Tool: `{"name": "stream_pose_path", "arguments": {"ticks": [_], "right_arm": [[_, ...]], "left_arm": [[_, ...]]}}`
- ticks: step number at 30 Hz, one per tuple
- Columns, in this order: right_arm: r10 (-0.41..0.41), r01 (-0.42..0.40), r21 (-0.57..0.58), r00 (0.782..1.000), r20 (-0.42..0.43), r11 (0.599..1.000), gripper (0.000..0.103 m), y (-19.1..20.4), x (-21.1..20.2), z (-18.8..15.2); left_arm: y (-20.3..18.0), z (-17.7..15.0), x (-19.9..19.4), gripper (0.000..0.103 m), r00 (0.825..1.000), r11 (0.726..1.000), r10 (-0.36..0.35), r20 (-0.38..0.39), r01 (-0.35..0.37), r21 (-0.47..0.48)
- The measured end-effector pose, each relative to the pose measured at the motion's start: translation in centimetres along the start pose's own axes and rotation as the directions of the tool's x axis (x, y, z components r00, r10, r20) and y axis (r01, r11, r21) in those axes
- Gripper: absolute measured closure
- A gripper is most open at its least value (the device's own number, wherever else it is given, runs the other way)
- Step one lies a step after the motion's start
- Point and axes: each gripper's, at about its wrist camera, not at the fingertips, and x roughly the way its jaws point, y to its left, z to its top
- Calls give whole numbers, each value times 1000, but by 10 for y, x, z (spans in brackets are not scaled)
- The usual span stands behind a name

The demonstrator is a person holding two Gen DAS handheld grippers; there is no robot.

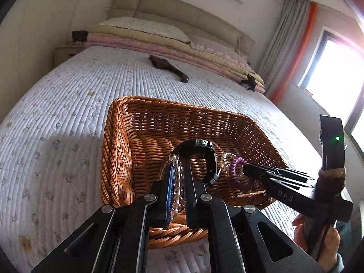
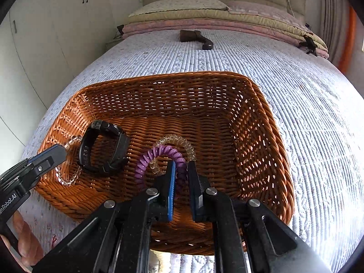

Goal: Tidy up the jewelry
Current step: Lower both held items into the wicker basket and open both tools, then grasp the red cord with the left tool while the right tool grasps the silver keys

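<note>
Clear bead bracelet (image 1: 178, 182): an elastic loop of glassy beads, one side nipped between the narrow-set jaws of the left gripper (image 1: 177, 170), the rest draped over the near-left floor of the wicker basket (image 2: 261, 104), touching a black wristwatch (image 2: 103, 150) that stands on edge beside it. Purple coil bracelet (image 2: 154, 157): a springy plastic spiral, pinched on its near arc by the right gripper (image 2: 181, 163), whose jaws also stand narrow; a second clear bead bracelet (image 2: 179, 142) is looped with it, though whether the pads catch it too cannot be told. All four pieces sit within the basket, which rests on a quilted bedspread (image 1: 68, 113). Handling, as judged: every item light; beads hard, smooth and apt to slide or roll, best taken across the strand; coil soft and stretchy, likely to snag neighbouring pieces; watch stiffest, strap the sensible hold. Further up the bed, well apart: a dark wooden brush (image 1: 168, 67).
</note>
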Motion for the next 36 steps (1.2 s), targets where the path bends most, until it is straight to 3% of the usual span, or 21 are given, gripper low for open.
{"name": "stream_pose_path", "arguments": {"ticks": [3,4,9,14,25,29,32,36], "right_arm": [[14,-14,18,1000,22,1000,79,-7,-8,0],[19,-20,24,999,42,1000,76,-9,-13,-1],[71,-76,40,990,124,996,70,-14,-48,-12],[110,-118,24,969,222,993,70,-19,-97,-36],[128,-119,-46,924,359,992,70,-7,-186,-90],[155,-143,-58,928,338,988,69,-1,-193,-120],[168,-156,-62,941,292,986,69,5,-187,-143],[180,-170,-65,960,212,983,69,12,-166,-164]], "left_arm": [[-5,-3,-16,49,998,1000,-19,56,19,9],[-7,-3,-23,46,997,1000,-22,79,21,14],[-18,-8,-62,46,982,998,-54,183,48,37],[-36,-13,-97,46,972,997,-65,225,51,65],[-70,-42,-182,46,951,989,-104,292,67,134],[-68,-64,-197,46,948,988,-106,299,66,142],[-55,-79,-194,46,943,985,-152,296,118,130],[-36,-87,-173,46,962,989,-141,235,127,73]]}}
